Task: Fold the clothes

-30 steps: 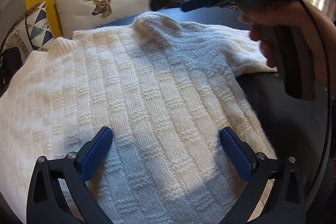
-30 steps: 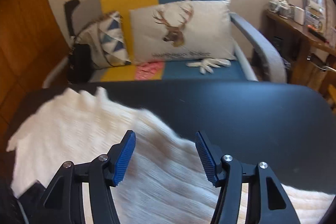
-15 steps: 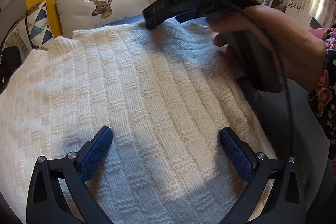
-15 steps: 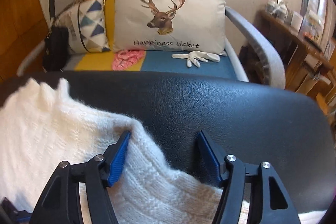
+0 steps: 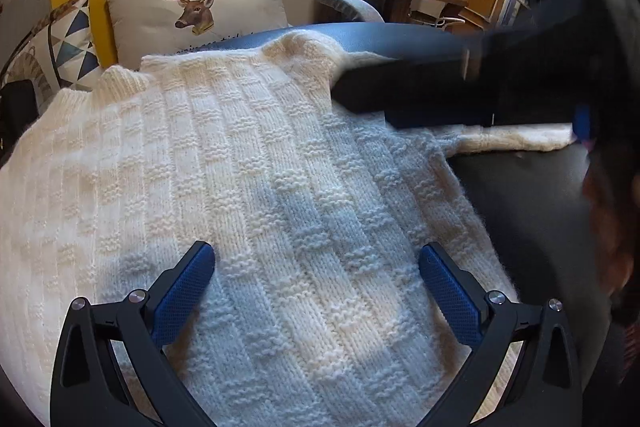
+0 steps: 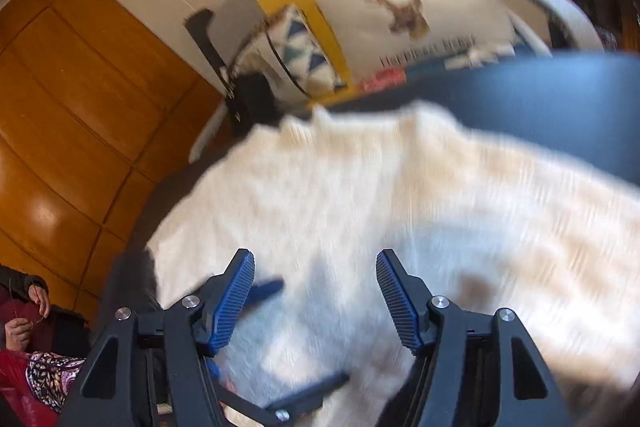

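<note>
The cream knitted sweater (image 5: 256, 195) lay spread over the dark padded tabletop (image 5: 532, 211), filling the left wrist view from about nine o'clock to four o'clock, with one sleeve (image 5: 516, 141) trailing out toward three o'clock. Half a second earlier the right gripper (image 6: 316, 287) had been low at the sweater's far edge, a hump of knit rising between its blue pads; by this moment it had swung back over the body of the garment, its view smeared and tilted, and the fabric beneath it lay flat and apart from the pads. Its jaws had widened slightly within the last second and now stood open with nothing pinched between them. In the left wrist view it had shifted from the twelve o'clock area to a blurred dark bar crossing at two to three o'clock, above the sleeve. The left gripper (image 5: 316, 279) had barely stirred over that second: it hovered over the lower front of the sweater at six o'clock, jaws wide open and empty. This looked like a tidying touch at the neckline or shoulder that was over, not a fold. The sweater remained fully unfolded, so the task seemed near its start, and the outstretched sleeve looked the likely next thing to bring in across the body.
</note>
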Demonstrator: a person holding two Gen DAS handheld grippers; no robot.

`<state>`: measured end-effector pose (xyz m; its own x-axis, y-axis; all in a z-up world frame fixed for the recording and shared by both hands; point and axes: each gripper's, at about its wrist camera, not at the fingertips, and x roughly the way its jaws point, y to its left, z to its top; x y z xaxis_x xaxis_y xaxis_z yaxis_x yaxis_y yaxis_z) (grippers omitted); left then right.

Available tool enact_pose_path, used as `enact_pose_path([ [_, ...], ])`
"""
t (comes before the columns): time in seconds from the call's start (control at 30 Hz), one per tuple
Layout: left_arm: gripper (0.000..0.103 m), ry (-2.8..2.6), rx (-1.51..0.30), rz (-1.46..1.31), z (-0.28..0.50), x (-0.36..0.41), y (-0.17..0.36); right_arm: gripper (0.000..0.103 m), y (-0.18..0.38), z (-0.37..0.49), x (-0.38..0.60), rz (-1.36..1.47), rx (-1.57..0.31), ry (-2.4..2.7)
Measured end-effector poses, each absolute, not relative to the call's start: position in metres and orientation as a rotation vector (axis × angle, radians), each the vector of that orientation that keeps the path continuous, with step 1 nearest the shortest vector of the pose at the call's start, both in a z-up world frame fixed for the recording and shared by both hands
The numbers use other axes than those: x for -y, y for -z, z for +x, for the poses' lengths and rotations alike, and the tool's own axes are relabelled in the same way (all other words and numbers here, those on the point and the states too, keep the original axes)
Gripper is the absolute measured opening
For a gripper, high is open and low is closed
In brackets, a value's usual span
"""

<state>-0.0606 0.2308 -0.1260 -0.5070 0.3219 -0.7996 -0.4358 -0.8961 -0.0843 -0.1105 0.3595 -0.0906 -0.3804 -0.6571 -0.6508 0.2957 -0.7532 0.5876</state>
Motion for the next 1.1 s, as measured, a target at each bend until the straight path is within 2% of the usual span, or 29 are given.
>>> enact_pose_path([
  [0.07, 0.103, -2.401, -0.175, -1.244, -0.054, -0.223, 0.124, 0.060, 0.107, -0.106, -0.359, 1.355, 0.460, 2.211],
  [0.1, 0.103, -2.404, -0.175, -1.249, -0.051, -0.219, 0.123, 0.049, 0.113, -0.105, -0.363, 1.366, 0.471, 2.232],
  [0.27, 0.103, -2.437, -0.169, -1.280, -0.046, -0.189, 0.121, 0.049, 0.110, -0.088, -0.400, 1.183, 0.819, 2.238],
  [0.33, 0.103, -2.460, -0.149, -1.289, -0.046, -0.172, 0.119, 0.049, 0.097, -0.075, -0.415, 1.121, 0.865, 2.305],
  [0.53, 0.103, -2.544, -0.141, -1.328, -0.041, -0.134, 0.122, 0.048, 0.081, -0.072, -0.422, 1.261, 0.510, 2.549],
  [0.57, 0.103, -2.550, -0.149, -1.337, -0.041, -0.130, 0.125, 0.042, 0.081, -0.075, -0.421, 1.291, 0.441, 2.575],
  [0.6, 0.103, -2.556, -0.156, -1.344, -0.042, -0.127, 0.127, 0.027, 0.081, -0.078, -0.419, 1.321, 0.370, 2.600],
  [0.77, 0.103, -2.556, -0.177, -1.350, -0.043, -0.122, 0.130, 0.022, 0.104, -0.084, -0.405, 1.441, -0.174, 2.633],
  [0.93, 0.103, -2.547, -0.181, -1.341, -0.043, -0.121, 0.131, 0.024, 0.106, -0.087, -0.428, 1.470, -0.200, 2.684],
  [1.1, 0.103, -2.530, -0.183, -1.347, -0.045, -0.120, 0.129, 0.028, 0.096, -0.087, -0.430, 1.419, -0.075, 2.689],
])
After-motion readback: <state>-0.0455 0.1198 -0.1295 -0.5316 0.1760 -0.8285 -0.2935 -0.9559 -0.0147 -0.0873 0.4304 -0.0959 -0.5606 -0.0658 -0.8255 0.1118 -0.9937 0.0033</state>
